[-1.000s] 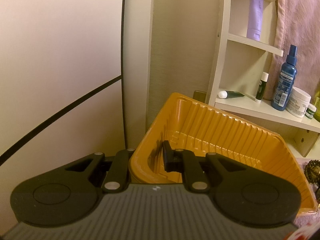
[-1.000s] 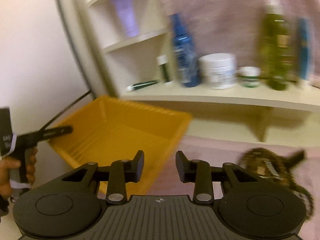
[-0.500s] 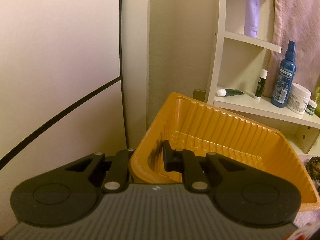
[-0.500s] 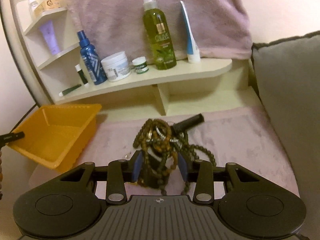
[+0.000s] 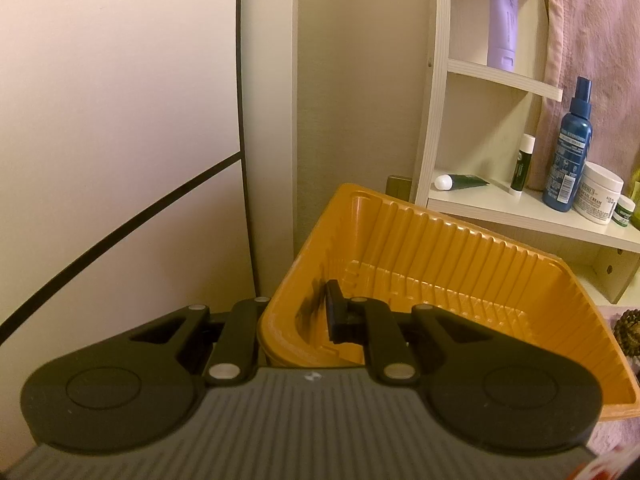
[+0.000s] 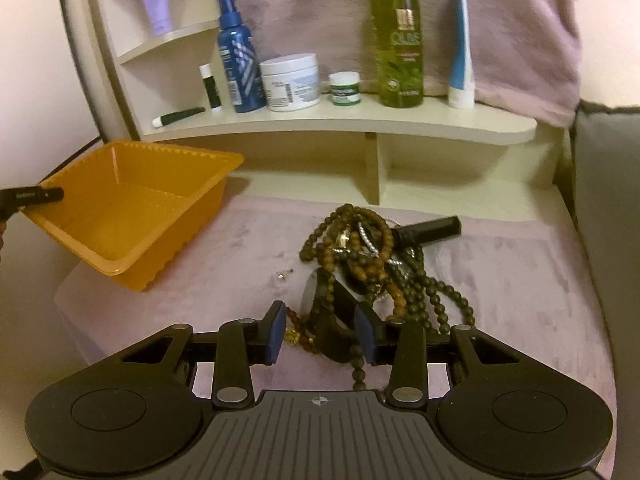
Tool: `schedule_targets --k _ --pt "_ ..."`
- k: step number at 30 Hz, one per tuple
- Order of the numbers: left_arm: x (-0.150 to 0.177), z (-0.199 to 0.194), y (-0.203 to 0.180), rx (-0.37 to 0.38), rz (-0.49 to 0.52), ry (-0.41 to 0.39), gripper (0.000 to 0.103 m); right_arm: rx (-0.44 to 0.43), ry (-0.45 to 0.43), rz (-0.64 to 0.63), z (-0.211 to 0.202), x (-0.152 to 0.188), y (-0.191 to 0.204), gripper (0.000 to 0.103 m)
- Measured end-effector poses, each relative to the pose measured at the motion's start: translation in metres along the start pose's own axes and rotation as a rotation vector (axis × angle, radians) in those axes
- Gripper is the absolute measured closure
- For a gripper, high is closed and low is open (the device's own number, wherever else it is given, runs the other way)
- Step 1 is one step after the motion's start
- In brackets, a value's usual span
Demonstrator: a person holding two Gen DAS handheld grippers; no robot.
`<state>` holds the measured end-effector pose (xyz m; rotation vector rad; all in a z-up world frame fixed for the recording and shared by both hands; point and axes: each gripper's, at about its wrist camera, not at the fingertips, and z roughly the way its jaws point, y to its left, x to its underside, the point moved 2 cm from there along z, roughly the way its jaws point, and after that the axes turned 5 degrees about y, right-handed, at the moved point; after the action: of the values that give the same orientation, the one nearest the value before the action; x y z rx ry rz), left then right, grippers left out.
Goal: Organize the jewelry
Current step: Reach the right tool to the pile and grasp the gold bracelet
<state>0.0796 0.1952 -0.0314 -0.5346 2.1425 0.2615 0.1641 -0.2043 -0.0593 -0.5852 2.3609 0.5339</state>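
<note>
An orange ribbed plastic tray (image 5: 440, 248) stands tilted at the left end of the mauve cloth; my left gripper (image 5: 316, 316) is shut on its near wall, one finger inside and the other hidden outside. The right wrist view shows the same tray (image 6: 168, 148) with a left finger (image 6: 32, 196) on its rim. A tangled jewelry pile (image 6: 360, 248) of brown bead strands and silver chains lies mid-cloth. My right gripper (image 6: 322, 332) is open and straddles the pile's near end, where a dark watch (image 6: 324, 312) sits between the pads, with a gap at the left pad.
A small earring (image 6: 282, 276) lies loose left of the pile, and a black tube (image 6: 428, 228) lies behind it. The shelf (image 6: 340, 124) behind carries bottles, jars and tubes. A grey cushion (image 6: 608, 200) borders the cloth on the right.
The right gripper swung away from the tray to the jewelry pile and came down close over it, so the watch now sits between its fingers. The left gripper kept its hold on the tray.
</note>
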Motion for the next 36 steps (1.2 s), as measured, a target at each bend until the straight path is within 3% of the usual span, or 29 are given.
schedule_targets --k 17,28,36 --pt "0.0 0.0 0.0 0.003 -0.001 0.001 0.09 -0.043 0.066 -0.101 0.025 0.001 0.024 0.076" --pt "0.0 0.0 0.0 0.003 -0.001 0.001 0.09 0.047 0.082 -0.334 0.057 0.015 0.044 0.076" --pt "0.0 0.0 0.0 0.004 -0.003 0.002 0.09 0.043 0.077 -0.344 0.063 0.01 0.044 0.084"
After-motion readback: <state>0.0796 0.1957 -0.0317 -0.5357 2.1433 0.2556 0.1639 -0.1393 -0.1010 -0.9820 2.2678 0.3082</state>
